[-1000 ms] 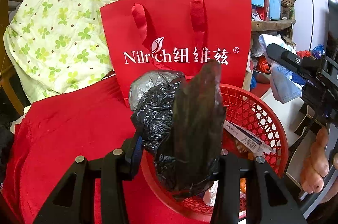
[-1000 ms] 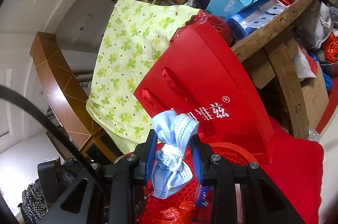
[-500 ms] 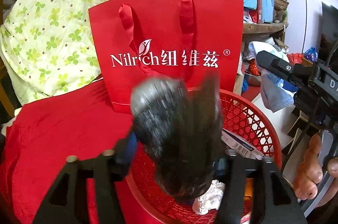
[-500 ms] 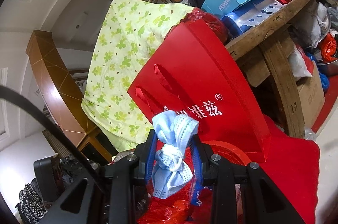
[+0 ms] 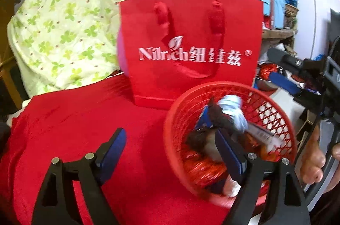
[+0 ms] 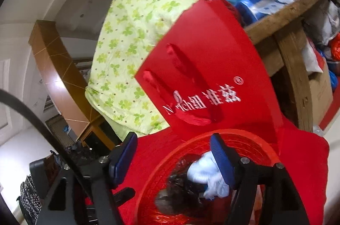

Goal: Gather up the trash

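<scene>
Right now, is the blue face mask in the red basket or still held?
In the basket. The mask lies among the trash inside, and the right gripper is open with nothing between its fingers.

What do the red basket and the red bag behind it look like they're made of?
Red basket: likely molded plastic, glossy, judging by its open lattice wall and smooth rim. Red bag: seemingly stiff matte paper or card, with flat panels, crisp edges, printed white lettering and ribbon-like handles.
</scene>
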Demonstrator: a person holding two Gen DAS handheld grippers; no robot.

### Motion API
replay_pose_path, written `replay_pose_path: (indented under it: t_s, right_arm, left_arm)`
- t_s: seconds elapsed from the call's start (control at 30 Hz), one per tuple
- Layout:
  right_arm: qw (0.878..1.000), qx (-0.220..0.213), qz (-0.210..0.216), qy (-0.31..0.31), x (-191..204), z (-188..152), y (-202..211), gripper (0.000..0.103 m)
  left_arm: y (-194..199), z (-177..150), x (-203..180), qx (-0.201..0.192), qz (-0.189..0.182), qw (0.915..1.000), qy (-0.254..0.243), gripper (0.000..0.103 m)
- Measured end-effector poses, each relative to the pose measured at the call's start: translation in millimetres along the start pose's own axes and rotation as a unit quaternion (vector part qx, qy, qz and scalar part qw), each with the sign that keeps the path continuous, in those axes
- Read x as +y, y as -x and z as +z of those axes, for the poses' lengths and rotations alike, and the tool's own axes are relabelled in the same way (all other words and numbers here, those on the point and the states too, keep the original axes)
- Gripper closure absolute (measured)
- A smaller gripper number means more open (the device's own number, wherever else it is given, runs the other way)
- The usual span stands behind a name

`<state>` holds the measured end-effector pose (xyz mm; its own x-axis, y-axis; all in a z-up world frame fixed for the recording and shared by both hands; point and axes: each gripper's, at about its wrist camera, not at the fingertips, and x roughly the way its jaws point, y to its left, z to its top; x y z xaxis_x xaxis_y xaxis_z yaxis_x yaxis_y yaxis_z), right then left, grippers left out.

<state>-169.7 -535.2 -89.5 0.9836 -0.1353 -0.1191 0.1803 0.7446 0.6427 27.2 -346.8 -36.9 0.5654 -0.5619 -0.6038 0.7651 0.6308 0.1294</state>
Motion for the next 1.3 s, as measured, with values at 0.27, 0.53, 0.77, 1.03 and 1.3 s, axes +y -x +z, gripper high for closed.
replay_pose_path:
  t_s: [0.27,0.53,0.77,1.03,1.3]
  right_arm:
    - [0.999,-0.034,-0.003,0.02,12.4,-1.3,5.3,0.028]
    - [0.998,-0.041,-0.015,0.035,32.1,-24.1,15.7,0.028]
    - [0.994,-0.045,-0.053,0.083,66.9,-69.4,57.4,0.028]
    - [0.986,-0.052,-0.091,0.132,116.2,-70.0,100.7,0.028]
    - [0.976,-0.047,-0.132,0.165,163.8,-70.7,116.8,0.028]
  left_arm:
    - [29.2,-12.4,21.5,-0.01,0.057,0.9983,0.002,0.014]
    - [65.2,-19.2,32.9,-0.032,0.081,0.9962,-0.005,0.011]
    - [93.1,-25.4,42.4,-0.046,0.082,0.9955,-0.006,0.011]
    - [125.1,-38.7,57.4,-0.057,0.086,0.9947,0.003,0.01]
    - [159.0,-57.1,67.3,-0.055,0.101,0.9933,0.005,0.008]
